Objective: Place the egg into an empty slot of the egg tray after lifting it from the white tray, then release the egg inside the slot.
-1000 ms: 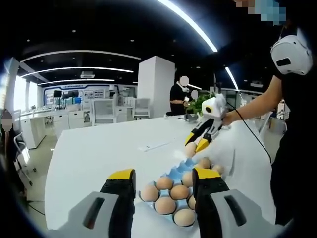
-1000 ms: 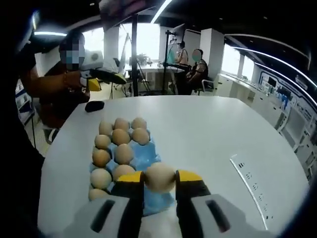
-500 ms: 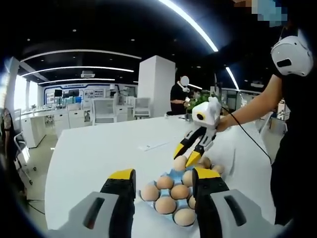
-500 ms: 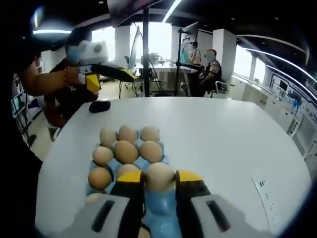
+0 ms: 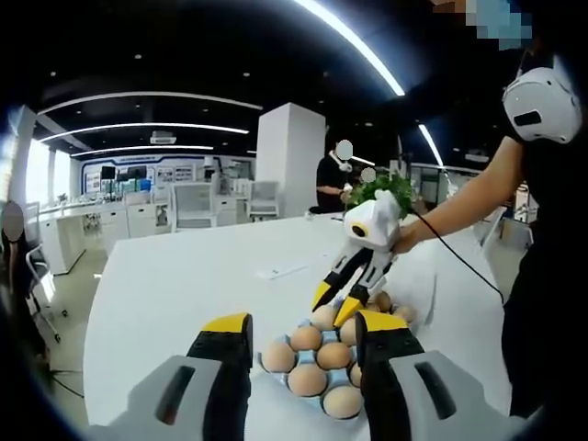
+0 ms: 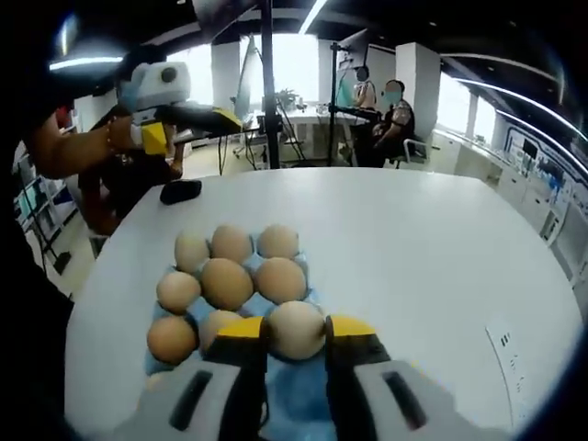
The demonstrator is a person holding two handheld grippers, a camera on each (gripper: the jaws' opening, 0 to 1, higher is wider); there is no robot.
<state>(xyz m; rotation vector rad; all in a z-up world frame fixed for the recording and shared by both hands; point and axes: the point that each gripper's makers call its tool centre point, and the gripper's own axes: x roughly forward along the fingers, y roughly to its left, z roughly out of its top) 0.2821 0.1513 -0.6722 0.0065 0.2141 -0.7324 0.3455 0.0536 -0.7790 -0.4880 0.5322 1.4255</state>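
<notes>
Office space with ceiling light strips and white desks lies behind a large round white table (image 6: 441,239). On the table sits one blue egg tray (image 6: 303,404). In the right gripper view I count seven brown eggs resting in its slots: three in the far row, two in the middle row and two at the left edge, with part of one more low at the left. One dark small object (image 6: 181,191) lies on the table far behind the tray.

Right tool (image 6: 296,333) is clenched on one pale egg (image 6: 296,329), which it holds between its yellow tips just over the near part of the tray; in the left gripper view this tool (image 5: 333,308) points down at the far side of the tray. Left tool (image 5: 303,335) has its jaws apart and grips nothing, near the tray.
</notes>
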